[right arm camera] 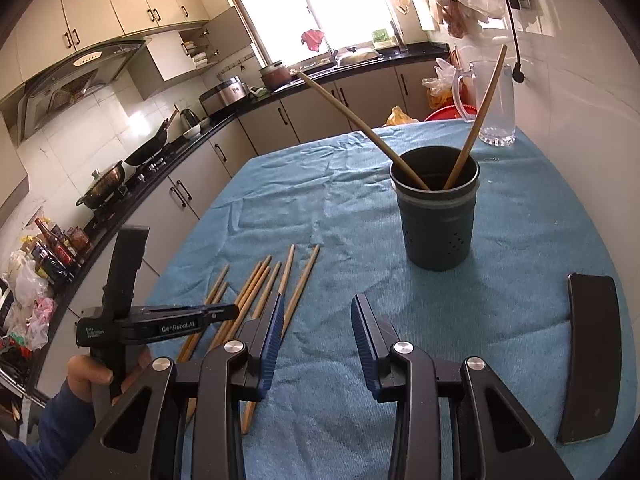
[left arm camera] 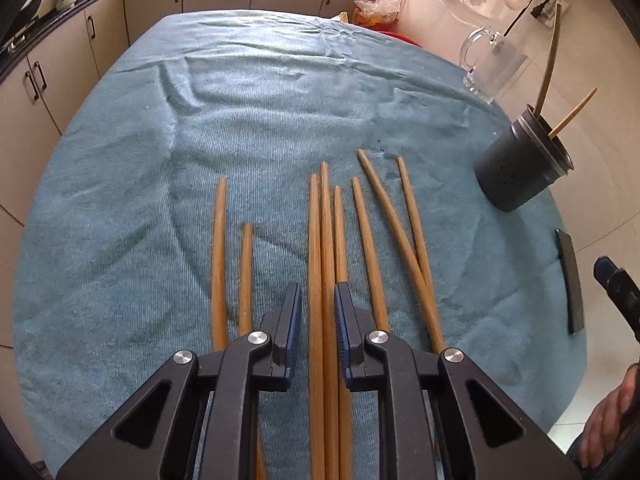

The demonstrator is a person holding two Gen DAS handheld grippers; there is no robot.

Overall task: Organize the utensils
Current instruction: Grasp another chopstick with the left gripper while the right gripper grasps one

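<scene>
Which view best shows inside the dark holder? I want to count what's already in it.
The right wrist view: it looks into the dark holder, where two chopsticks lean apart. The left wrist view shows the holder only sideways at its edge, interior hidden.

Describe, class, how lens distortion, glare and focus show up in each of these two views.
Left wrist view: the blue cloth bulges into a dome, black vignette at the corners, chopsticks sharp. Right wrist view: the window is blown out white, cabinets curve, dark holder evenly lit and crisp.
</scene>
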